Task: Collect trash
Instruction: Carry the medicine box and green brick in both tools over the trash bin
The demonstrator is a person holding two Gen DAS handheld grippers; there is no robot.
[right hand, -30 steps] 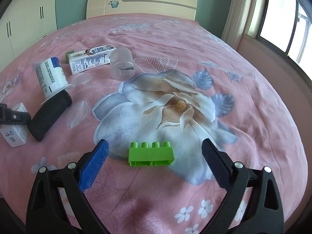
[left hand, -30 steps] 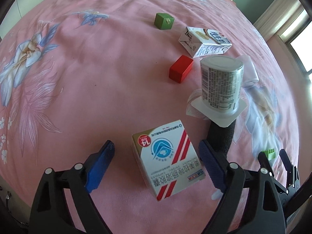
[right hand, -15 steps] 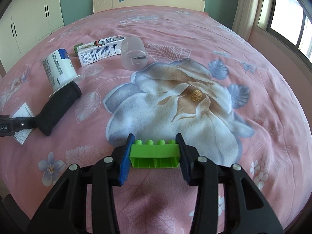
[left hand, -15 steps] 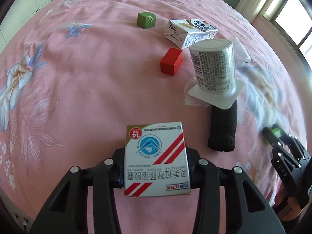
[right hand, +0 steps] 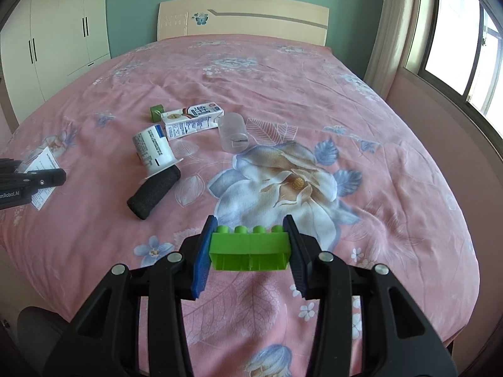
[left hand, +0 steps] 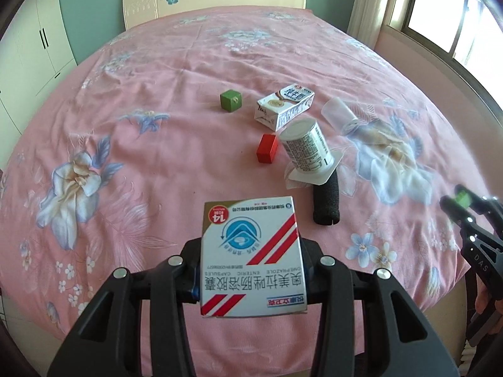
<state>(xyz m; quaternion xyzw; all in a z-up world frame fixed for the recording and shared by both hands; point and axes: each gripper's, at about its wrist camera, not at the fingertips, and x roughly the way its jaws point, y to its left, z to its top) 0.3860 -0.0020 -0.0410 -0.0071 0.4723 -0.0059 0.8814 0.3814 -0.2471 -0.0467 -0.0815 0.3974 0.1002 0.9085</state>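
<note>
My left gripper (left hand: 253, 270) is shut on a white medicine box (left hand: 251, 238) with red stripes, lifted off the pink bedspread (left hand: 157, 163). A green toy brick (right hand: 248, 242) is clamped between the blue pads of my right gripper (right hand: 250, 251), also held above the bed. Still lying on the bed are a tilted yoghurt cup (left hand: 306, 149), a milk carton (left hand: 284, 105), a clear plastic cup (left hand: 339, 114) and a black foam roll (left hand: 327, 201). The right gripper shows at the right edge of the left wrist view.
A red block (left hand: 267, 152) and a green cube (left hand: 231, 100) sit near the carton. The headboard (right hand: 242, 19) stands at the far end, a wardrobe (right hand: 53, 47) on the left, a window (right hand: 456, 40) on the right. The bed's near edge lies under both grippers.
Both grippers went from wide open to shut, the left on the medicine box, the right on the green brick. Both then rose off the bedspread with their loads.
</note>
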